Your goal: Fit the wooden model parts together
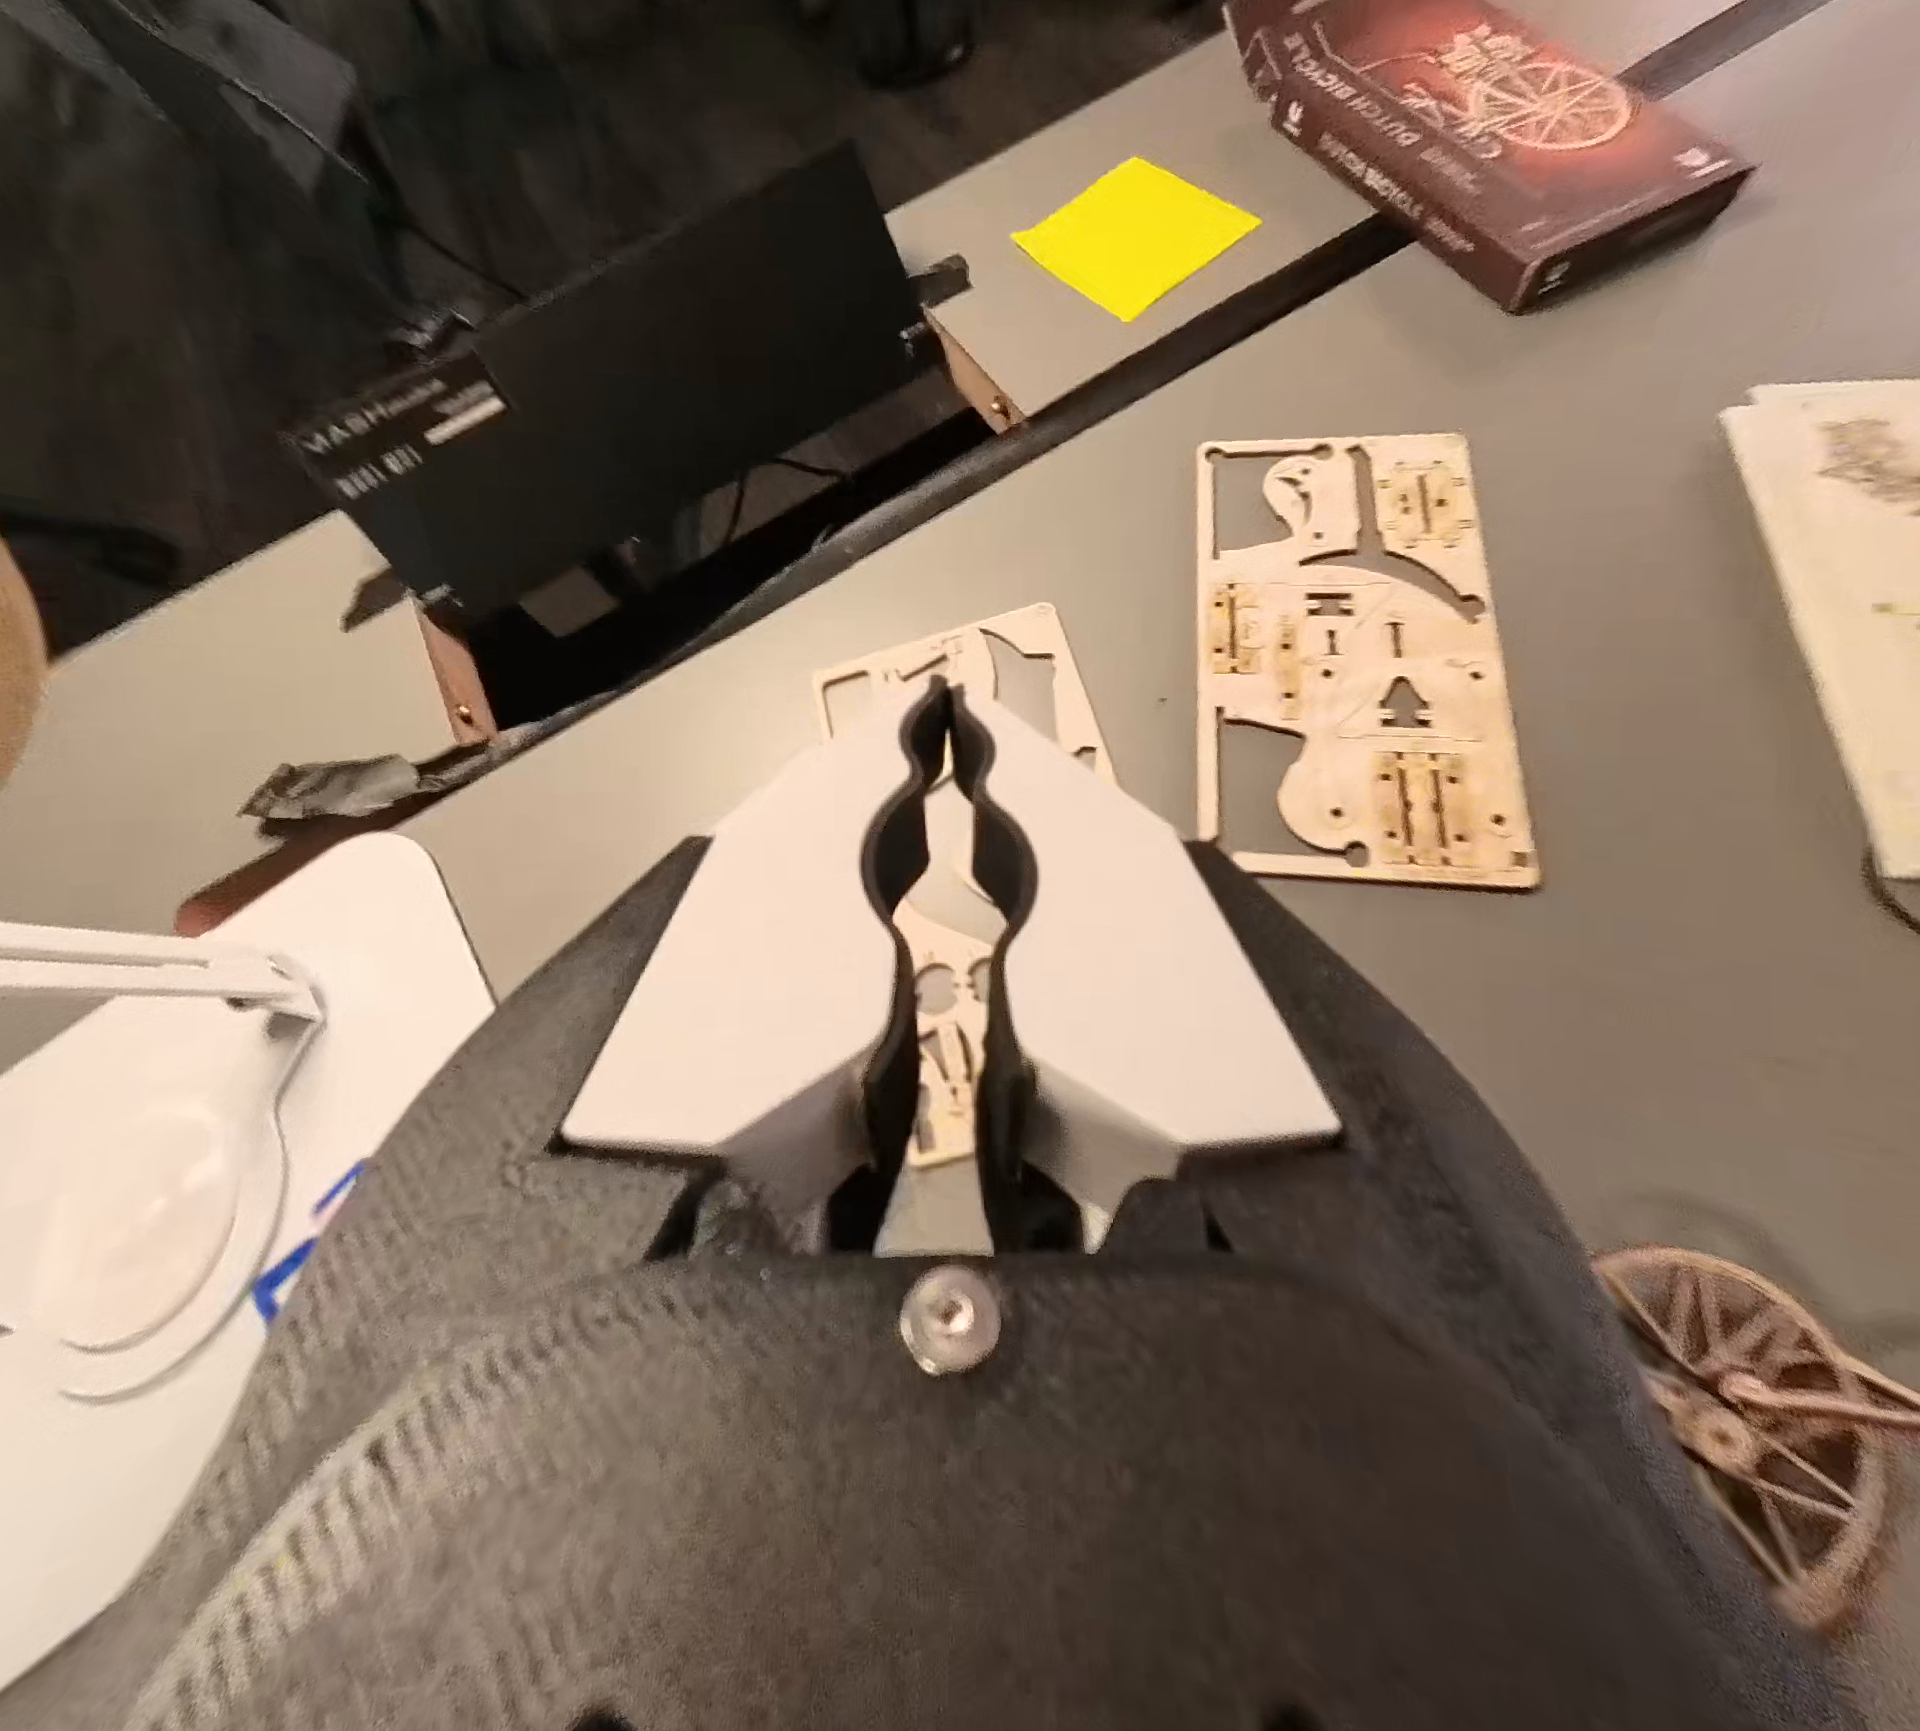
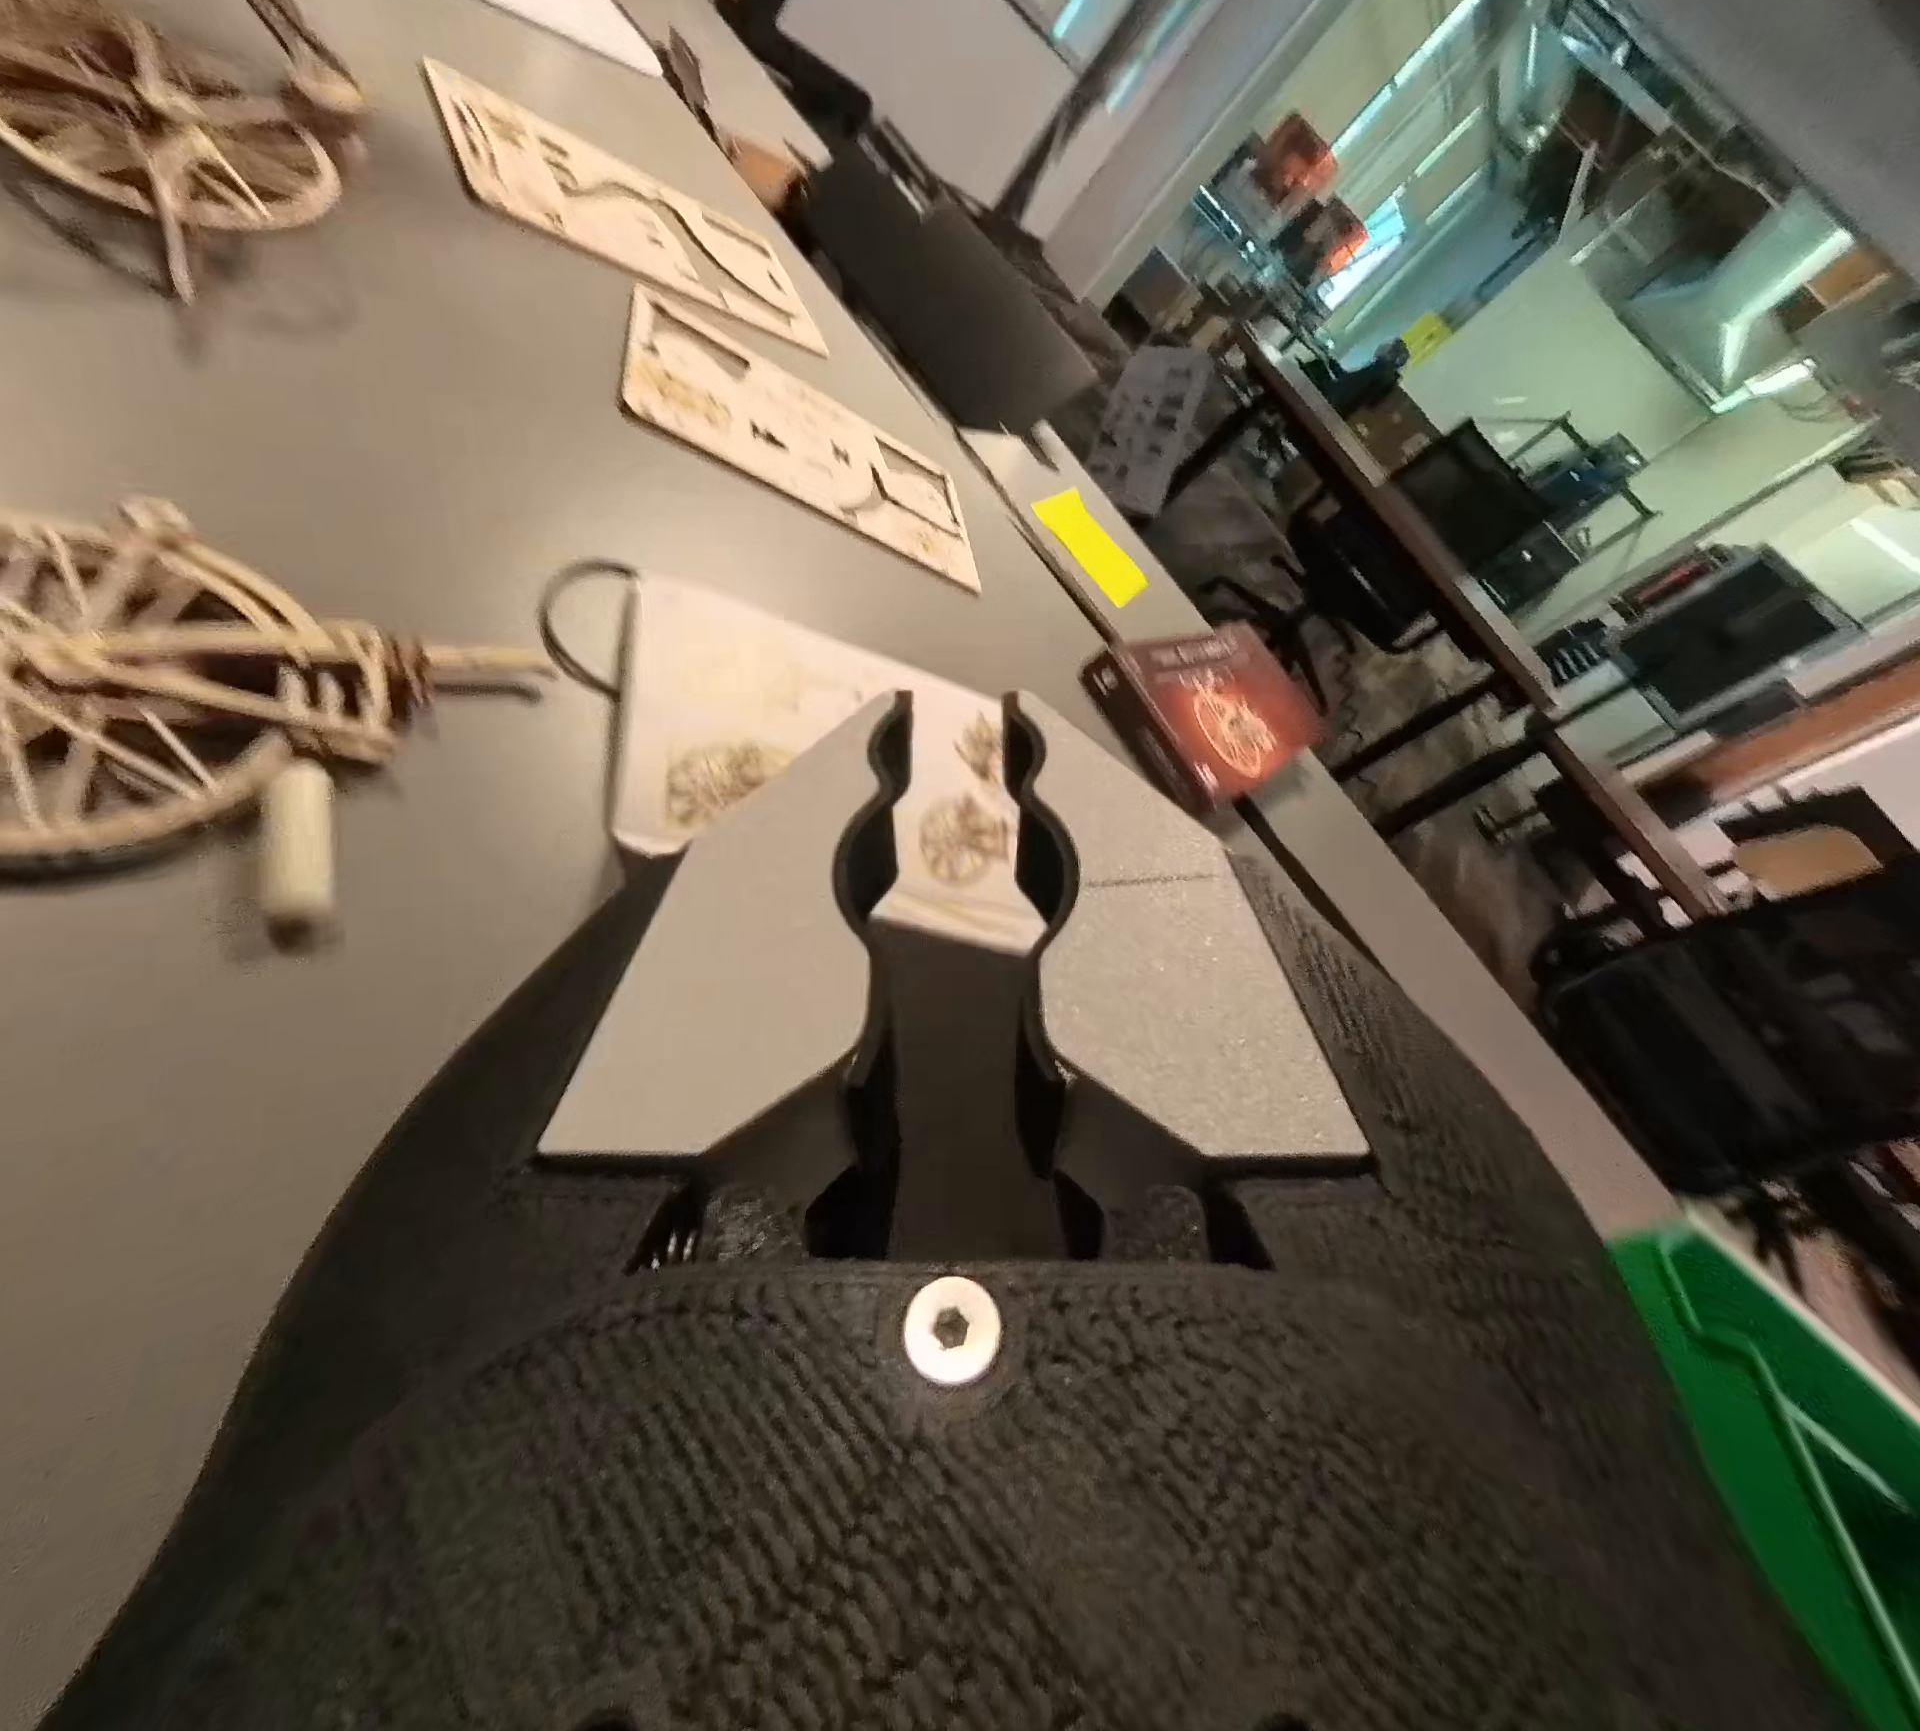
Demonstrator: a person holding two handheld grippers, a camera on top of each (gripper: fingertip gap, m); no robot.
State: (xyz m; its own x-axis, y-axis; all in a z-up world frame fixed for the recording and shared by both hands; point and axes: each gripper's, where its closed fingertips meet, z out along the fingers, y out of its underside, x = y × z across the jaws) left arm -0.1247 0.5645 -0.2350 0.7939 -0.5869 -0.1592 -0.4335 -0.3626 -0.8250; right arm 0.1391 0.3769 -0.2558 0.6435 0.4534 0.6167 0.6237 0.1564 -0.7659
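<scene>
My left gripper (image 1: pixel 948 710) hangs above a laser-cut wooden sheet (image 1: pixel 1029 673) on the grey table; its fingertips are shut, with nothing visible between them. A second wooden sheet (image 1: pixel 1361 663) with several parts punched out lies to its right. A spoked wooden wheel assembly (image 1: pixel 1766 1432) sits at the lower right. My right gripper (image 2: pixel 956 710) is open and empty, over the instruction booklet (image 2: pixel 748 725). In the right wrist view, two wheel assemblies (image 2: pixel 156 133) (image 2: pixel 156 694) lie at the left, and the two sheets (image 2: pixel 613 206) (image 2: pixel 790 434) lie beyond.
The dark model box (image 1: pixel 1475 123) and a yellow sticky note (image 1: pixel 1138 235) lie at the far table edge. A black device (image 1: pixel 665 372) stands behind. A white lamp base (image 1: pixel 156 1110) is at the left. The booklet (image 1: pixel 1839 601) is at the right. A green bin (image 2: pixel 1787 1432) sits off the table. The gap from one gripper's tips to the other's is roughly 35 cm. Measured from the fingertips, the black device (image 1: pixel 665 372) is 25 cm or so from the left gripper and 50 cm from the right.
</scene>
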